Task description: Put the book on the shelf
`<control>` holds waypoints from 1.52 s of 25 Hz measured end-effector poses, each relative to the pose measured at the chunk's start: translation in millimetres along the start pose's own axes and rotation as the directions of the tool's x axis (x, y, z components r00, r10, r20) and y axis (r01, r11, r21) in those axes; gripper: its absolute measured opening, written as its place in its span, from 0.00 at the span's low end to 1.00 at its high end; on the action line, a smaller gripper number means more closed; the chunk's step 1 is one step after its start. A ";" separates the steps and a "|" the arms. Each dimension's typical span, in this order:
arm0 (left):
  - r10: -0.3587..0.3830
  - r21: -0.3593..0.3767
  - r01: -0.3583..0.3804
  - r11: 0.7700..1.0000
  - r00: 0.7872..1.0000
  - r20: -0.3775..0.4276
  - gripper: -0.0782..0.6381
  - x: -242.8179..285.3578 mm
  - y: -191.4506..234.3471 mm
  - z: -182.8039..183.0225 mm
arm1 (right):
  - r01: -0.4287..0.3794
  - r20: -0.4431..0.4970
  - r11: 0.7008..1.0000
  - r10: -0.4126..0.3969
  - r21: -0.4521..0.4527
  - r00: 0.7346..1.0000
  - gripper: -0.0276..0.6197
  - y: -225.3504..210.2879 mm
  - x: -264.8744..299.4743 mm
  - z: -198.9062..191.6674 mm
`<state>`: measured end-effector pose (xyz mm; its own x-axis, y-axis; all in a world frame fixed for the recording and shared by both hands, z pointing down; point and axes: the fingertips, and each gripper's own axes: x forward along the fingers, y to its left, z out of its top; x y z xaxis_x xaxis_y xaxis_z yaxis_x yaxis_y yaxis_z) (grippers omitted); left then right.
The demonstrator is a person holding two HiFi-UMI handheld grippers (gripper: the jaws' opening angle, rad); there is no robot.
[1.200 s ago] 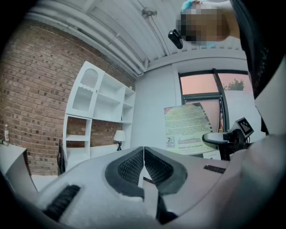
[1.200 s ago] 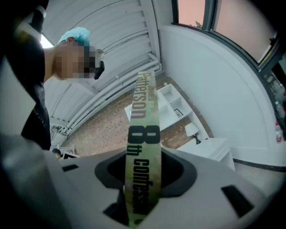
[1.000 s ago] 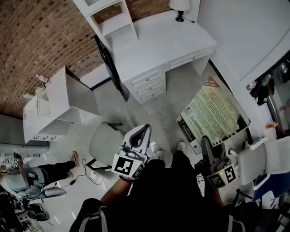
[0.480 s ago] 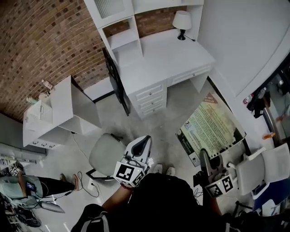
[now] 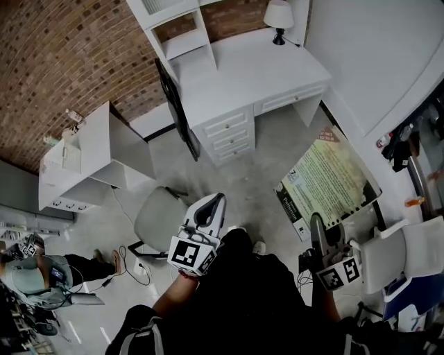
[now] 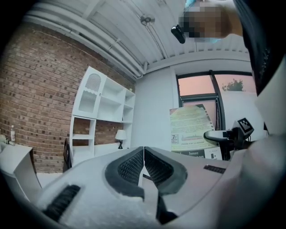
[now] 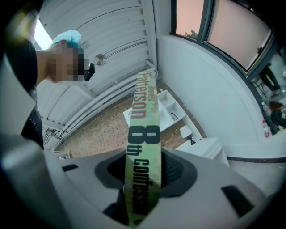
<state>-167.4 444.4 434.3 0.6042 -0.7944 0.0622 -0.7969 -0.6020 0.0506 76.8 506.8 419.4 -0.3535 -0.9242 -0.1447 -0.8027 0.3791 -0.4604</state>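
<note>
Between the right gripper's [image 5: 318,225] fingers sits the book [image 5: 326,177], a green paperback clamped across its thickness near the lower end of the spine. In the right gripper view the printed spine [image 7: 145,147] runs straight out from the pads [image 7: 176,172]. That hold looks the same as a second ago. What has changed is the surroundings: the white counter [image 5: 243,76] with its lamp [image 5: 279,14] has shifted in the head view, and more of the white shelf unit [image 5: 184,35] above it now shows, so the person seems to be walking toward it. The book is still well apart from the shelf, which puts the task in its carrying stage. The left gripper [image 5: 216,202] is held low, near the grey chair [image 5: 159,218], its fingers [image 6: 134,167] pressed together on nothing.
</note>
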 end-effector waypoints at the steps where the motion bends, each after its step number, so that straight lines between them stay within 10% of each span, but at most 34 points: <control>1: 0.002 -0.002 -0.002 1.000 1.000 -0.004 0.13 0.9 -1.8 -1.4 | 0.004 -0.003 1.000 -0.004 0.004 1.000 0.30 -2.3 -2.4 0.8; 22: -0.036 -0.012 0.036 0.999 0.999 0.004 0.13 103.8 34.7 -15.3 | 0.052 -0.018 0.999 -0.052 -0.014 0.998 0.29 -67.7 79.3 5.2; 38: -0.067 -0.059 0.071 0.996 0.995 0.068 0.13 210.3 160.8 16.5 | 0.059 -0.033 0.996 -0.062 -0.074 0.998 0.30 -70.2 236.3 24.0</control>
<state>-168.5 179.2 439.1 0.6546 -0.7559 -0.0095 -0.7503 -0.6512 0.1139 61.1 260.6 396.6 -0.3187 -0.9439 -0.0868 -0.8555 0.3259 -0.4023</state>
